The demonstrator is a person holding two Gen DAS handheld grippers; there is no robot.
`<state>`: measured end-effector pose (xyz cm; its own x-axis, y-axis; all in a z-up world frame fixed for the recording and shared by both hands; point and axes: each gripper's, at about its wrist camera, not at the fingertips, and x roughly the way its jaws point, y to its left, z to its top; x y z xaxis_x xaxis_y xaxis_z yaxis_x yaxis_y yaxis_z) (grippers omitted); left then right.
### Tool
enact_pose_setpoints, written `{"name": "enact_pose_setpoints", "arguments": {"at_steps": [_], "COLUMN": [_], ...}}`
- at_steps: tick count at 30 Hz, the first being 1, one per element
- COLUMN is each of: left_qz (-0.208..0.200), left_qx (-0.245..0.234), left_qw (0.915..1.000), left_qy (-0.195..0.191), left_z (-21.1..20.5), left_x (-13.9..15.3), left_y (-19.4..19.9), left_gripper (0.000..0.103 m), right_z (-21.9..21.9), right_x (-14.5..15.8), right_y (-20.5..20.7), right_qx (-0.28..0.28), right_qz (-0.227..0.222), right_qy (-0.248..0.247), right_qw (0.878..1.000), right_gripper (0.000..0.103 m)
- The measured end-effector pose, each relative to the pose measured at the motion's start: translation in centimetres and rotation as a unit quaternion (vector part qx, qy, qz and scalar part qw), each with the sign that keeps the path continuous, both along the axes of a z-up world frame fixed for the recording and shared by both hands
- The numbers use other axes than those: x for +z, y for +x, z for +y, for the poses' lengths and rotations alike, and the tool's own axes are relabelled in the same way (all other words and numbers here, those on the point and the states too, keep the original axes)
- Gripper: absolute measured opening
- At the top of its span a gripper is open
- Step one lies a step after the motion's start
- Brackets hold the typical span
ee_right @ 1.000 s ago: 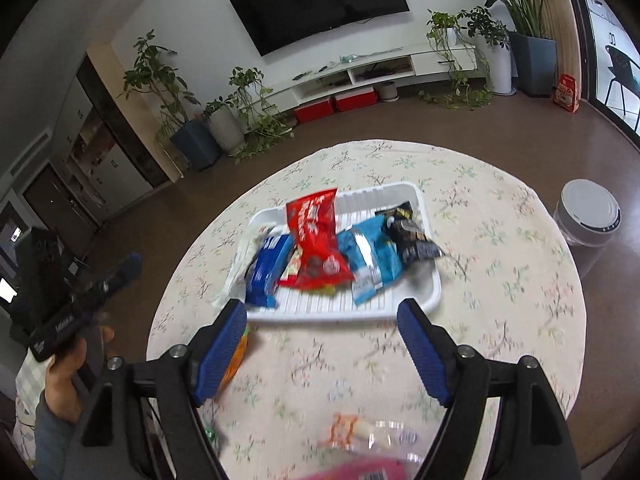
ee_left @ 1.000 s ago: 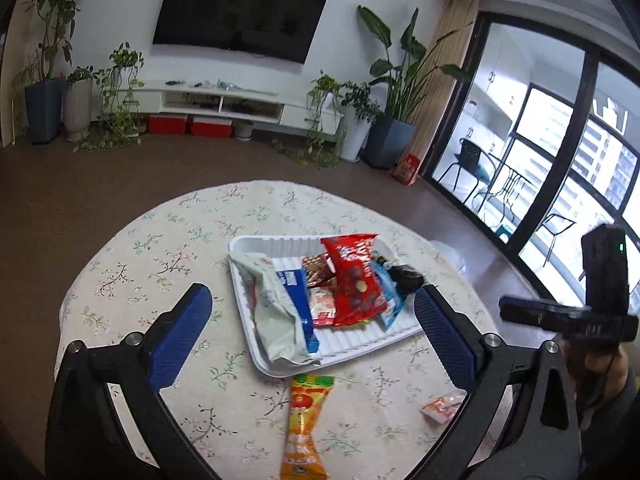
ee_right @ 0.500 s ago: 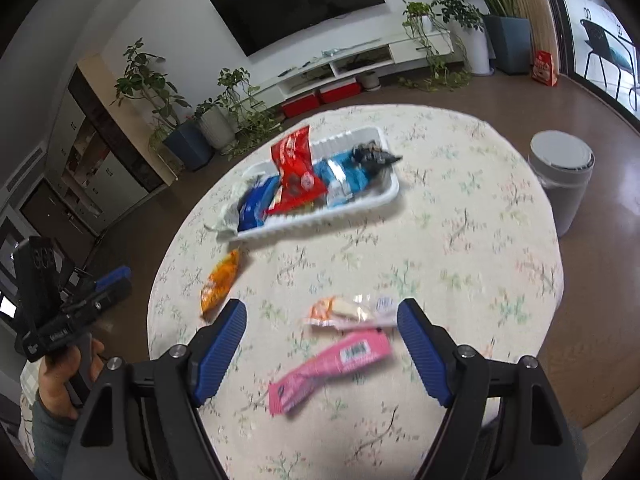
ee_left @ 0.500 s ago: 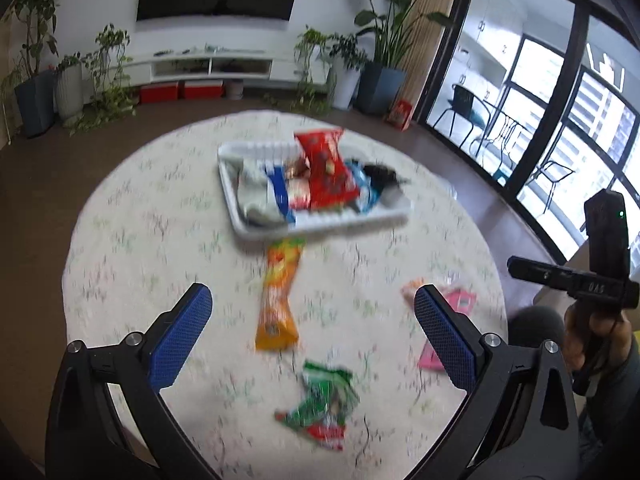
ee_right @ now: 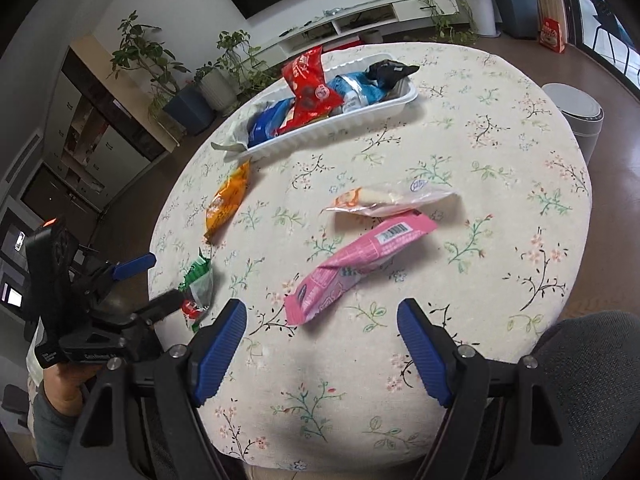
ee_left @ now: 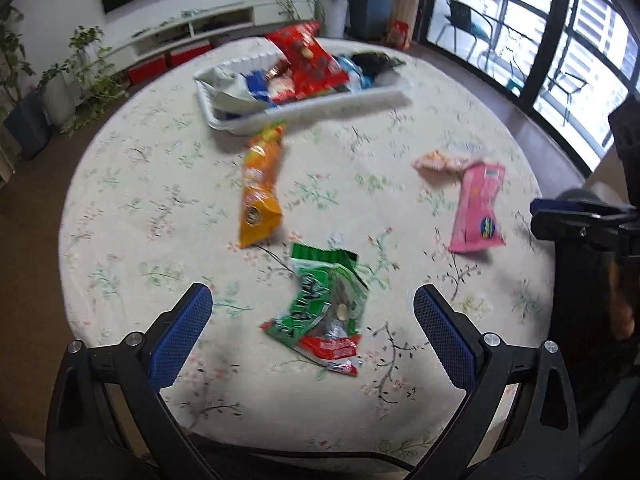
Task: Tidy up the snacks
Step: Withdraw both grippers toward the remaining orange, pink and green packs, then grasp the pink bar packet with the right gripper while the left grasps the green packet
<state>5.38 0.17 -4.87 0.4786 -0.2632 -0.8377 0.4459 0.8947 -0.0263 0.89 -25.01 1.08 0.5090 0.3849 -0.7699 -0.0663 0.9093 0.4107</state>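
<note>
Both grippers gape empty: left gripper (ee_left: pixel 312 312) over the green packet (ee_left: pixel 320 312), right gripper (ee_right: pixel 320 320) by the pink packet (ee_right: pixel 352 264). Orange packet (ee_left: pixel 260 188) at eleven o'clock; the full white tray (ee_left: pixel 360 100) at twelve, path unobstructed.

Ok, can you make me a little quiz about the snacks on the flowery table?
1. True or false: the long pink plastic packet lies inside the white ribbed plastic tray.
2. Which loose packet lies closest to the tray: a) the orange crinkly packet, b) the green and red foil packet, c) the pink packet?
3. Fill in: the left gripper and the right gripper both have blue pads and both are ____.

Key: 1 false, it lies on the floral tablecloth; 2 a; 3 open, holding nothing.
</note>
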Motion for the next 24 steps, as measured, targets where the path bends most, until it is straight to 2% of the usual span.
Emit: {"name": "enact_pose_setpoints", "arguments": {"at_steps": [1, 3, 6, 10, 12, 13, 15, 17, 24], "left_qz": [0.003, 0.018, 0.029, 0.041, 0.054, 0.054, 0.049, 0.048, 0.046], "left_qx": [0.000, -0.001, 0.004, 0.009, 0.007, 0.005, 0.004, 0.004, 0.004], "left_qw": [1.0000, 0.9998, 0.9995, 0.9991, 0.9983, 0.9982, 0.9983, 0.9985, 0.9989], "left_qy": [0.002, 0.000, 0.006, 0.011, 0.022, 0.026, 0.030, 0.026, -0.005], "left_z": [-0.2, -0.5, -0.5, -0.2, -0.5, -0.6, -0.8, -0.7, -0.1], "left_x": [-0.2, -0.8, -1.2, -1.6, -2.3, -2.5, -2.5, -2.4, -2.1], "left_y": [0.1, 0.3, 0.6, 0.9, 1.1, 1.1, 1.0, 1.0, 0.7], "left_gripper": [0.097, 0.082, 0.068, 0.064, 0.055, 0.055, 0.046, 0.039, 0.032], "right_z": [0.0, -0.1, -0.4, -0.6, -0.6, -0.6, -0.6, -0.5, 0.2], "right_x": [-0.1, -0.3, -0.7, -0.8, -1.0, -1.1, -1.3, -1.4, -1.3], "right_y": [0.0, 0.0, 0.2, 0.7, 0.9, 1.1, 1.4, 1.6, 3.1], "right_qx": [-0.001, -0.005, -0.012, -0.017, -0.019, -0.020, -0.022, -0.024, -0.031], "right_qz": [0.002, 0.005, 0.011, 0.015, 0.018, 0.021, 0.029, 0.031, 0.039], "right_qy": [-0.001, -0.005, -0.007, -0.012, -0.013, -0.013, -0.009, -0.007, 0.001], "right_qw": [1.000, 1.000, 1.000, 1.000, 1.000, 0.999, 0.999, 0.999, 0.999], "right_gripper": [0.080, 0.080, 0.080, 0.080, 0.080, 0.080, 0.080, 0.080, 0.080]}}
